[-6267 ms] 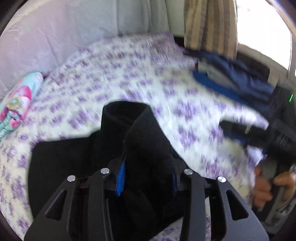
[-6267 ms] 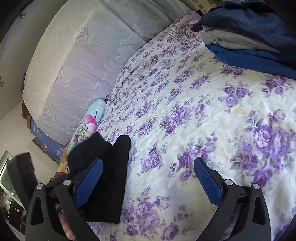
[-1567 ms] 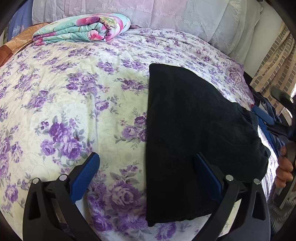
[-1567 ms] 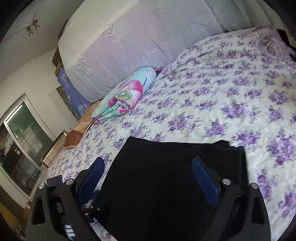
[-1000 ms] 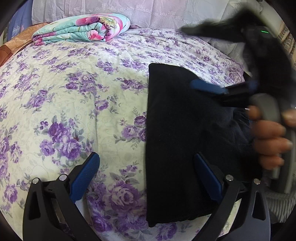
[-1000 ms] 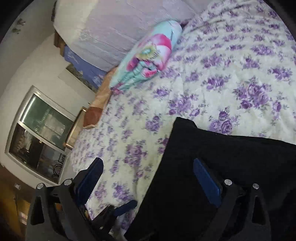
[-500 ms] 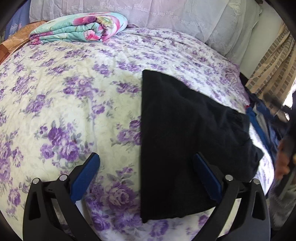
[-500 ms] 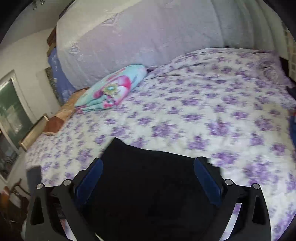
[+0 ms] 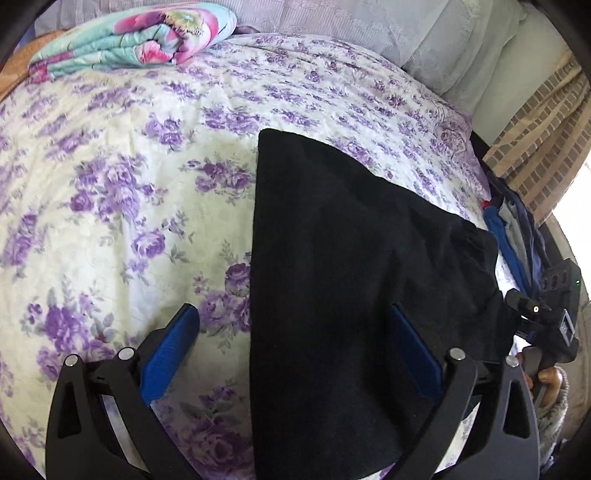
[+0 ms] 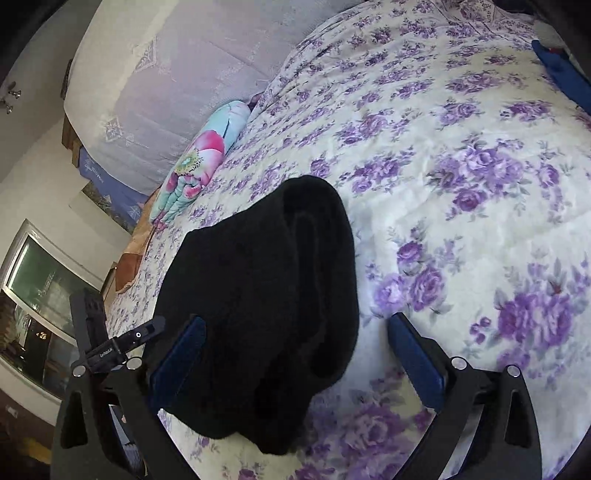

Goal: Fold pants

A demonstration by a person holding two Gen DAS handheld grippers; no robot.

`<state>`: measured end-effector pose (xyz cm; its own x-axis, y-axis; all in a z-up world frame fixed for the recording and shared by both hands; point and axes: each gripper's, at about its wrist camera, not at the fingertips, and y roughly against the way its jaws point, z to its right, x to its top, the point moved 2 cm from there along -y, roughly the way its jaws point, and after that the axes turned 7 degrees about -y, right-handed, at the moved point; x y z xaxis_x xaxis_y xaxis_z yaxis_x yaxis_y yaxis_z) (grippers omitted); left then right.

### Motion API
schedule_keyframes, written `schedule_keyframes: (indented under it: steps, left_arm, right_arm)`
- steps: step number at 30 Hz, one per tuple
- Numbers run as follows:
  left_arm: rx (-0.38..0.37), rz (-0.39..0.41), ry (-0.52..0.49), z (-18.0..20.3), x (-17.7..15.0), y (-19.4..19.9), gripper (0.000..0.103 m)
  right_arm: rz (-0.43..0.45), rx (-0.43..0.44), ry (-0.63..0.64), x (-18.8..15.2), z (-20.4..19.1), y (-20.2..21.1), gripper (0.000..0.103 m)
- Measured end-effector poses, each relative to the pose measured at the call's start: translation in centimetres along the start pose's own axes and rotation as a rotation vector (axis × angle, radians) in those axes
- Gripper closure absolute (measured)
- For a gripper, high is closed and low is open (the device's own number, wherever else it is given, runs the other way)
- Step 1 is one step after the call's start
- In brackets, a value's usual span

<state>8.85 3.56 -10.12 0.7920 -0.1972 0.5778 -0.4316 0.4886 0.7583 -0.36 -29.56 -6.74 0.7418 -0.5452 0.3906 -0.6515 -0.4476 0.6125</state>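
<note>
since half a second back the right wrist view has swung round, so the black pants [image 10: 266,306] now sit off to the left between the pads instead of filling the bottom, and the waist end looks bunched into a rounded hump. left view barely changed, just a touch closer.

going left to right in the left wrist view: folded floral blanket [image 9: 136,35] up in the far left corner by the pale headboard cover [image 9: 332,22], then a big stretch of purple flowered bedspread [image 9: 110,192]. left gripper [image 9: 295,354] is spread wide, holding nothing, its left pad over bare bedspread and its right pad over the pants [image 9: 351,277]. pants lie as a long dark strip on the bed running away from the camera, near end widest. past them on the right, a pile of blue and grey clothes [image 9: 517,236] at the bed edge, with the right gripper's body and a hand [image 9: 550,380] on its handle.

right wrist view: right gripper [image 10: 295,354] also wide open, gripping nothing, left pad by the pants, right pad over bedspread [image 10: 480,184]. the blanket [image 10: 203,158] sits beyond the pants.
</note>
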Motion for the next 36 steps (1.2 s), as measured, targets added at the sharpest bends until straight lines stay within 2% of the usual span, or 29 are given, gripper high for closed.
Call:
schedule_keyframes:
  steps: [4,9,11,14,15,16,19,21,24,29,30,31,33,36]
  left_arm:
    - [-0.023,-0.004,0.002,-0.2,0.7,-0.5,0.004]
    - [-0.040,-0.035,-0.039,0.3,1.8,-2.0,0.004]
    - [-0.048,-0.034,-0.051,0.3,1.8,-2.3,0.004]
    - [-0.071,-0.017,-0.059,0.1,1.4,-2.1,0.004]
    - [-0.071,-0.008,-0.065,0.1,1.2,-2.0,0.004]
    - [-0.060,-0.004,-0.077,0.2,1.0,-2.0,0.004]
    - [-0.010,-0.009,-0.116,1.0,0.8,-2.4,0.004]
    - [-0.005,-0.004,-0.117,1.0,0.8,-2.4,0.004]
    - [-0.018,0.024,-0.101,0.8,0.6,-2.2,0.004]
    - [0.029,0.027,-0.115,1.4,0.6,-2.2,0.004]
    - [0.034,0.033,-0.120,1.5,0.6,-2.1,0.008]
    - [0.023,0.046,-0.138,1.9,0.5,-1.8,0.022]
    - [0.016,0.069,-0.178,2.7,0.2,-1.3,0.035]
    - [0.057,0.103,-0.242,4.0,-0.2,-0.7,0.047]
  right_arm:
    - [-0.064,0.147,-0.057,0.9,-0.5,-1.2,0.003]
    - [-0.105,0.193,-0.064,1.9,-0.9,-2.7,0.003]
    - [-0.097,0.208,-0.079,2.0,-0.5,-2.4,0.008]
    - [-0.071,0.191,-0.062,1.5,0.7,-1.8,0.033]
    - [-0.062,0.187,-0.067,1.4,1.2,-1.6,0.046]
    - [-0.055,0.200,-0.083,1.3,1.7,-1.4,0.052]
    - [-0.052,0.180,-0.066,1.2,1.5,-1.5,0.053]
    - [-0.050,0.150,-0.030,1.2,0.9,-1.8,0.052]
    - [-0.052,0.154,-0.039,1.4,0.9,-1.9,0.050]
    - [-0.030,0.132,0.000,1.2,-0.1,-2.4,0.051]
    - [-0.028,0.137,-0.006,1.3,0.0,-2.5,0.054]
    - [-0.026,0.149,-0.018,1.3,0.3,-2.4,0.059]
    - [-0.024,0.156,-0.027,1.3,0.5,-2.4,0.062]
    - [-0.019,0.145,-0.016,1.3,0.3,-2.5,0.062]
